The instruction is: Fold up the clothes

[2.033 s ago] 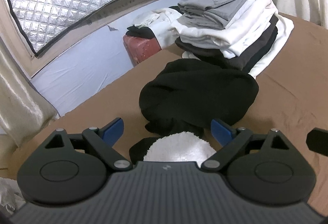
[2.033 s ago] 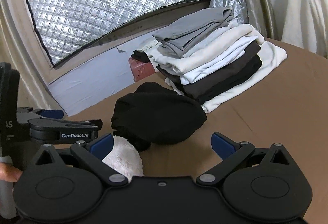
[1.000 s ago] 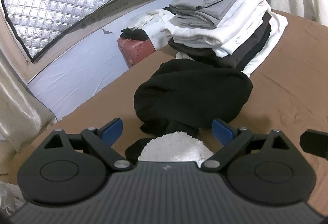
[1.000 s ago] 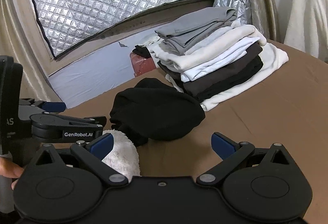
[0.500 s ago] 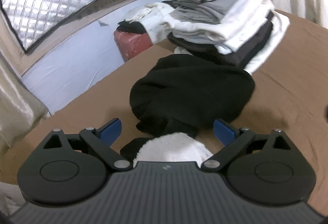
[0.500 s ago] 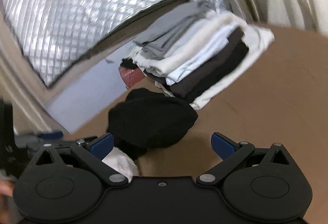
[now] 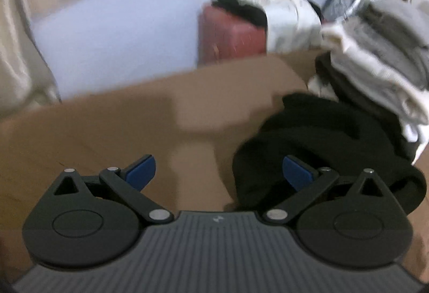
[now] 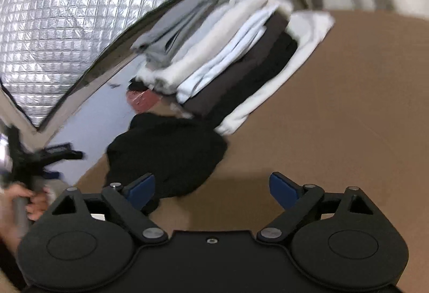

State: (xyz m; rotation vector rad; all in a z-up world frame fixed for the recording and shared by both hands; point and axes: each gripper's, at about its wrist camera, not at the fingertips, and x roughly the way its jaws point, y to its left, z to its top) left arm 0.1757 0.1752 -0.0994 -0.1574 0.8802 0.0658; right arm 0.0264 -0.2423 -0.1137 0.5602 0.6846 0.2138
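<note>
A crumpled black garment (image 7: 316,148) lies on the brown table (image 7: 107,132), right of my left gripper (image 7: 218,172), which is open and empty over bare table. In the right wrist view the black garment (image 8: 166,156) lies ahead and left of my right gripper (image 8: 211,187), which is open and empty. A stack of folded clothes (image 8: 228,62), grey on top, then white, dark brown and cream, stands behind the black garment. The stack's end shows at the right edge of the left wrist view (image 7: 380,65). Both views are blurred.
A red box (image 7: 230,35) with white and black clothes on it sits past the table's far edge. Silver quilted sheeting (image 8: 80,11) covers the wall behind. The left gripper and the hand holding it (image 8: 26,172) show at the left of the right wrist view.
My left gripper has swung left, so the black garment now lies at its right and the white fleecy patch is out of view. My right gripper has tilted and lifted. Both stay open.
</note>
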